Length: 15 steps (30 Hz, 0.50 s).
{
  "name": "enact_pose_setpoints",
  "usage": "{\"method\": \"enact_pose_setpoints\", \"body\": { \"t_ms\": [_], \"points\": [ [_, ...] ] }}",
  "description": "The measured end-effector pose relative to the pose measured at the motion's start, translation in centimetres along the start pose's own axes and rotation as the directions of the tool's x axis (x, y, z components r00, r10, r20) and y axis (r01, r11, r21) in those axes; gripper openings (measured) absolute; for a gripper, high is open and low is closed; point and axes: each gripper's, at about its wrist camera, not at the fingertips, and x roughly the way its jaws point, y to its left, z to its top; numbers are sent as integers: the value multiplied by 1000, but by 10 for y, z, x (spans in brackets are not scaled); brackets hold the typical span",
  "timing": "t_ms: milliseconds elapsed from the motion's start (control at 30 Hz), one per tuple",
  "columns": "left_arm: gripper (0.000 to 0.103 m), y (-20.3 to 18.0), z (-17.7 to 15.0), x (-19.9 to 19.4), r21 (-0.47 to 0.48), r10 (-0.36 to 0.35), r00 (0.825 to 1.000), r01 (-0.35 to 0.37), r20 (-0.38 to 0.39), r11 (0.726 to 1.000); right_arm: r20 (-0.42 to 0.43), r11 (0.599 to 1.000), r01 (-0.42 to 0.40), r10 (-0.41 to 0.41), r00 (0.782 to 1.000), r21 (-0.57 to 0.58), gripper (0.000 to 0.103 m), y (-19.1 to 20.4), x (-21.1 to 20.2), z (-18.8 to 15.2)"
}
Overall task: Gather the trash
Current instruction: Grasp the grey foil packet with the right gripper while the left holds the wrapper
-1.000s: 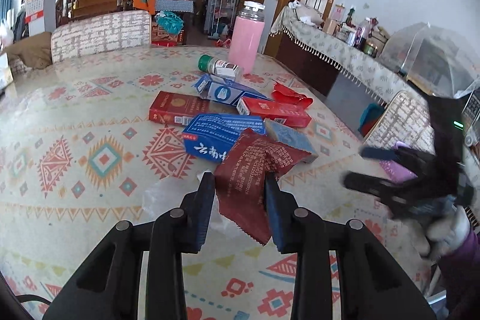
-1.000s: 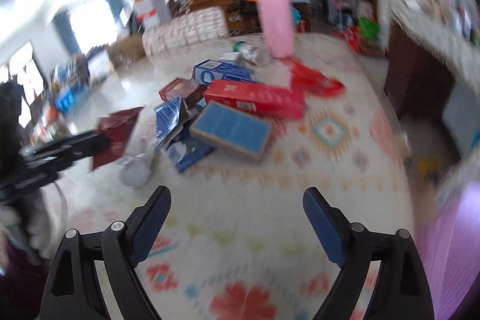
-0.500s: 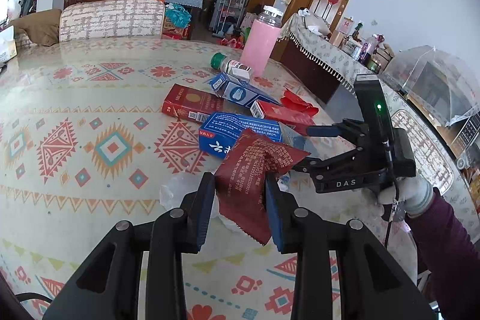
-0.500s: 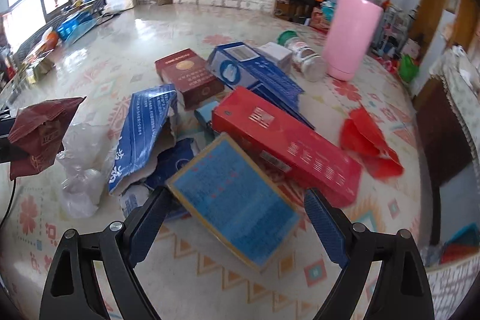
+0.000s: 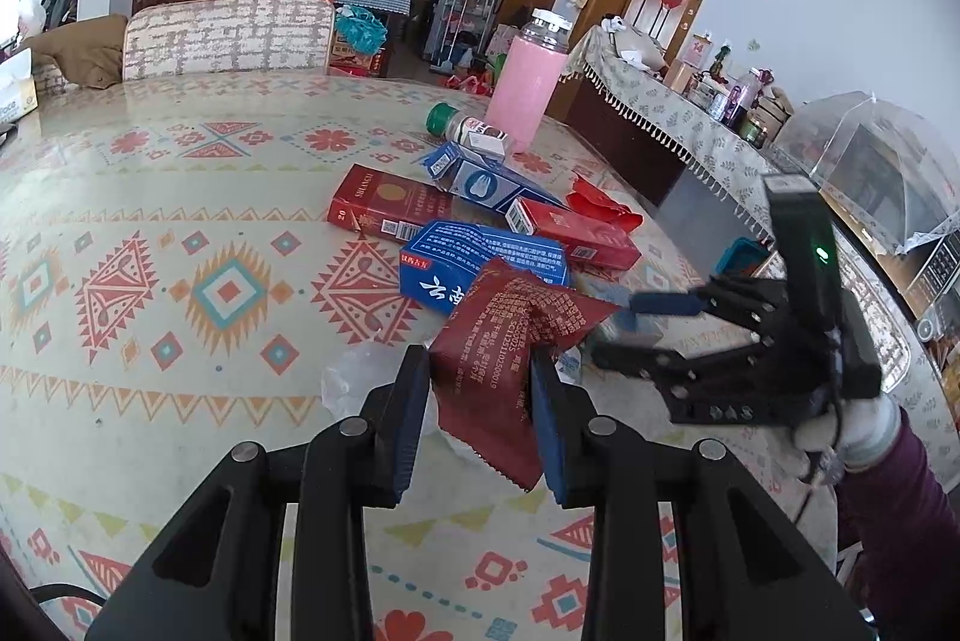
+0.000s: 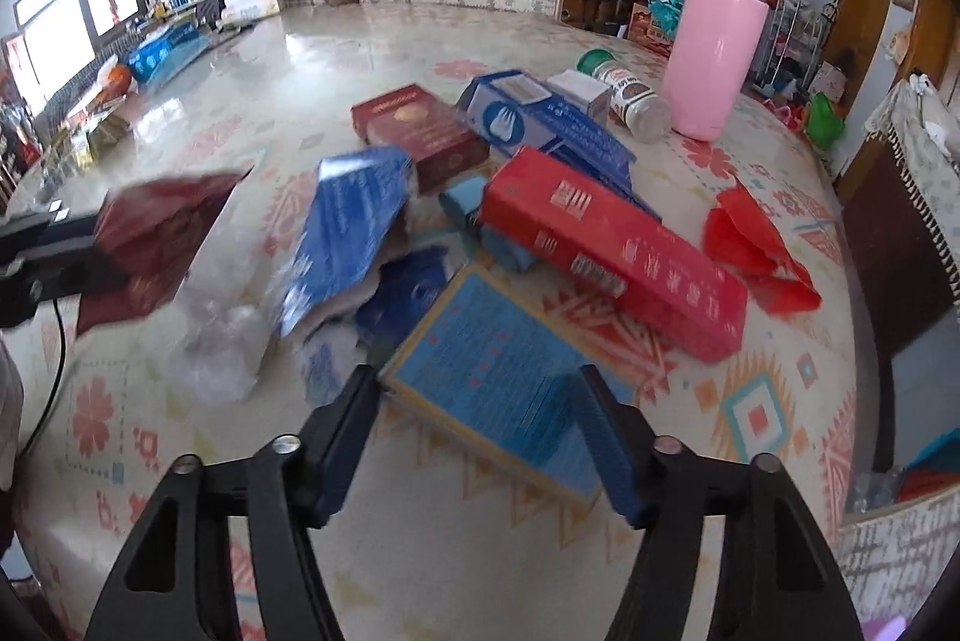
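My left gripper (image 5: 480, 401) is shut on a dark red snack wrapper (image 5: 510, 341) and holds it above the table. In the right wrist view the same wrapper (image 6: 156, 245) hangs at the left edge. My right gripper (image 6: 480, 413) points down at the pile of trash, and its jaws are closing around a flat light-blue box (image 6: 492, 359) that lies between them. I cannot see the pads pressing on it. In the left wrist view the right gripper (image 5: 612, 326) reaches in from the right, held by a gloved hand (image 5: 858, 431).
On the patterned table (image 5: 150, 221) lie a long red box (image 6: 612, 245), a torn blue box (image 6: 348, 227), a dark red carton (image 6: 420, 131), a blue-and-white box (image 6: 540, 119), a red bag (image 6: 756, 245), clear plastic (image 6: 222, 335), a small bottle (image 6: 630, 101) and a pink flask (image 6: 714, 53).
The right gripper swung in over the pile, came down around the light-blue box and narrowed its jaws. The left gripper stayed in place with the wrapper.
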Motion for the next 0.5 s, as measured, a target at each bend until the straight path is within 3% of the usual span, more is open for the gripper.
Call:
{"method": "enact_pose_setpoints", "body": {
  "t_ms": [133, 167, 233, 333, 500],
  "points": [
    [32, 2, 1, -2, -12, -3, 1000, 3, 7, 1000, -22, 1000, 5, -5, 1000, -4, 64, 5, -9, -7],
    [32, 2, 1, -2, -12, -2, 1000, 3, 7, 1000, -25, 1000, 17, -18, 1000, -18, 67, 6, -8, -7],
    [32, 2, 1, -1, -12, 0, 1000, 0, 6, 1000, -45, 998, 41, -43, 998, -57, 88, 8, -1, -5],
    [32, 4, 1, -1, -15, 4, 1000, -4, 4, 1000, -45, 990, 87, -92, 995, -107, 91, 7, 8, 1],
    [32, 4, 1, 1, -16, -5, 1000, 5, -2, 1000, -66, 988, 51, -61, 996, -148, 95, 1, 24, 8]
  ]
}}
